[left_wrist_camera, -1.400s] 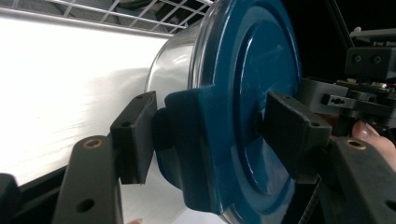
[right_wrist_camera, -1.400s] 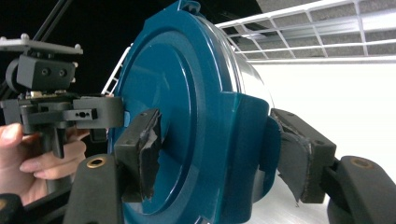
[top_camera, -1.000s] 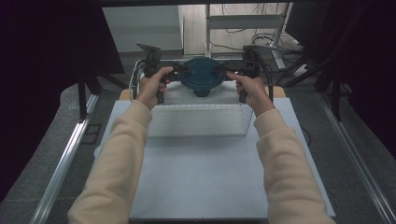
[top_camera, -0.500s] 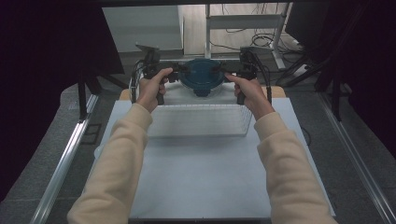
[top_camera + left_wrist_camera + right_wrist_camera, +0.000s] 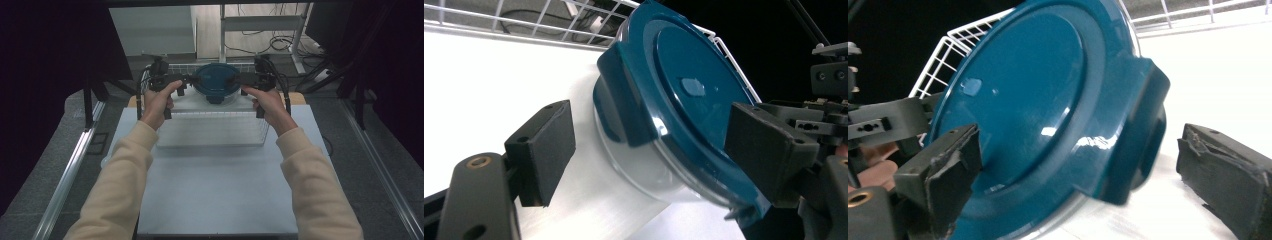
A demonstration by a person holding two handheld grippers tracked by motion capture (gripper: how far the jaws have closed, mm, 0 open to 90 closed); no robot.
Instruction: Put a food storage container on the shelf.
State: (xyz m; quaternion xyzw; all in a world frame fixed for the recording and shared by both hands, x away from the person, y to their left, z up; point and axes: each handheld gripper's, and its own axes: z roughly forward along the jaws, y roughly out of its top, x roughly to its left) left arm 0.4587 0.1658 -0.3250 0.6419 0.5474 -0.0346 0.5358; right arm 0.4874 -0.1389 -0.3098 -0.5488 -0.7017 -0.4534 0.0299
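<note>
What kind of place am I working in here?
Probably a lab or recording workstation, not a kitchen: a bare white table framed by metal rails, cables loose on the floor behind, and a staged white wire rack with a teal-lidded container.

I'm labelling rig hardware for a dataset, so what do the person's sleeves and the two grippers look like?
Both forearms wear long cream sleeves. The left gripper and right gripper are black, each with two blocky jaws faced with dark pads and small screw holes. A black cable trails from the right gripper.
</note>
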